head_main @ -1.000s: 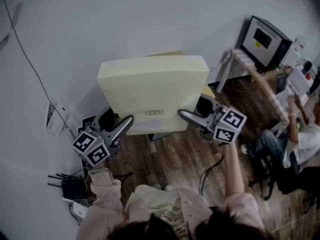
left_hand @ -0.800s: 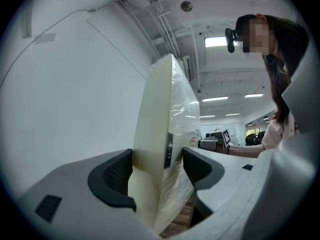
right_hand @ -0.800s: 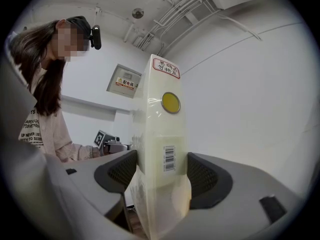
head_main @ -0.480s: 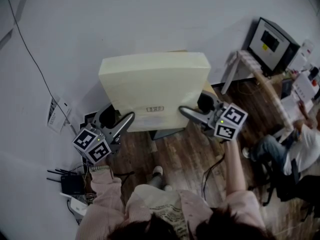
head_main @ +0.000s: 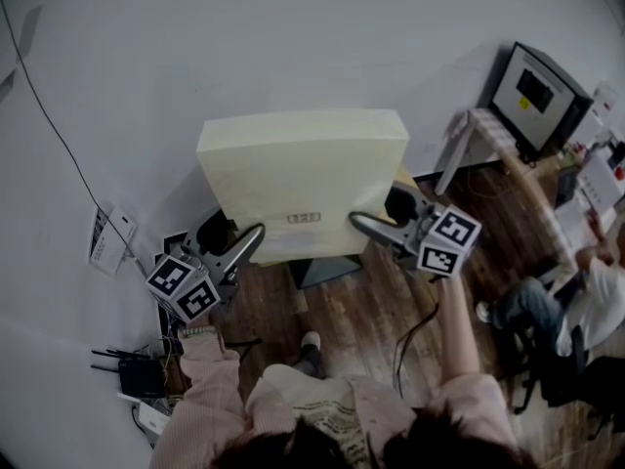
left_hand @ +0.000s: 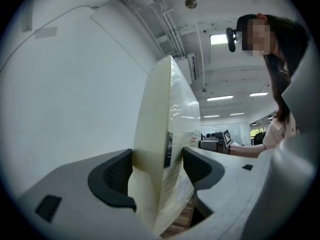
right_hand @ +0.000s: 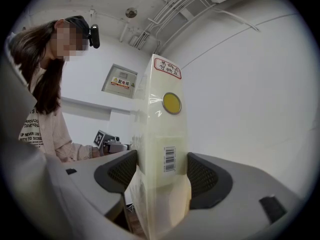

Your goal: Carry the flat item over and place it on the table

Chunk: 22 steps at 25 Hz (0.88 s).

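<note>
A flat cream-coloured slab in clear plastic wrap (head_main: 303,179) hangs in the air in front of me, held level between both grippers. My left gripper (head_main: 256,233) is shut on its near left edge, my right gripper (head_main: 357,221) on its near right edge. In the left gripper view the slab (left_hand: 162,144) stands edge-on between the black pads (left_hand: 116,174). In the right gripper view the slab (right_hand: 165,154), with a barcode and a yellow round sticker, is pinched between the pads (right_hand: 200,176). A wooden table (head_main: 405,176) shows just beyond and under the slab's right side.
A white wall (head_main: 195,57) rises right behind the slab. A second table with a monitor (head_main: 537,91) stands at the right, where a seated person (head_main: 576,296) sits. A router and cables (head_main: 137,374) lie on the wooden floor (head_main: 361,311) at the lower left.
Both grippers and the slab have kept their grip and place in the picture while the room slid past: the monitor table and seated person shifted right, the wall papers lower.
</note>
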Motion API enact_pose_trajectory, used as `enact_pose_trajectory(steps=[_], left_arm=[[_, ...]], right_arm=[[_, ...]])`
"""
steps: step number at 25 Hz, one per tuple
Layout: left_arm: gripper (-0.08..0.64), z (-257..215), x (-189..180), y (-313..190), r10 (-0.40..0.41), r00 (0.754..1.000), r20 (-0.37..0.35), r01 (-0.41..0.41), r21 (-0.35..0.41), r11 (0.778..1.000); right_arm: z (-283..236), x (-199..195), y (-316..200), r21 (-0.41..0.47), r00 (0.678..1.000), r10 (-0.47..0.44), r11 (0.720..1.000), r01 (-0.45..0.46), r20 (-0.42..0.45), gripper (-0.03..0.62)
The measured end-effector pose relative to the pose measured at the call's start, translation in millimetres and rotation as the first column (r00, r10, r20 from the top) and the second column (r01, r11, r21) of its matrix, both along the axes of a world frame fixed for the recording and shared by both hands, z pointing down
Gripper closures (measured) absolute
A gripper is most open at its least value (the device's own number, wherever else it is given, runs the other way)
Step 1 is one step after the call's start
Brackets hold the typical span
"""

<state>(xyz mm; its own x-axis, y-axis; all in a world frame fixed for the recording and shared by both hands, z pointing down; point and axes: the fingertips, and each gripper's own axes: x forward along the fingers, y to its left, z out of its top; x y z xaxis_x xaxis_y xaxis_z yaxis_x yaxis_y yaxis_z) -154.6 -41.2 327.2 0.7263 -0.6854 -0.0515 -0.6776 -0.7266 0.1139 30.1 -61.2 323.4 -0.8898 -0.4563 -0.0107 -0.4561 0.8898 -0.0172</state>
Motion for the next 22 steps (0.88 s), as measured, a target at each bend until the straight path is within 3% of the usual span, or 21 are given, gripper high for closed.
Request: enact_pose_trajectory(steps=[22], left_arm=[[0.238,23.8,-7.3,-135.0,0.044,0.999,0.011,-0.044,-0.036,0.998]], right_arm=[[20.0,-7.6,-126.8,-0.035,0.999,0.036,0.999,-0.037,-0.027,0.282]])
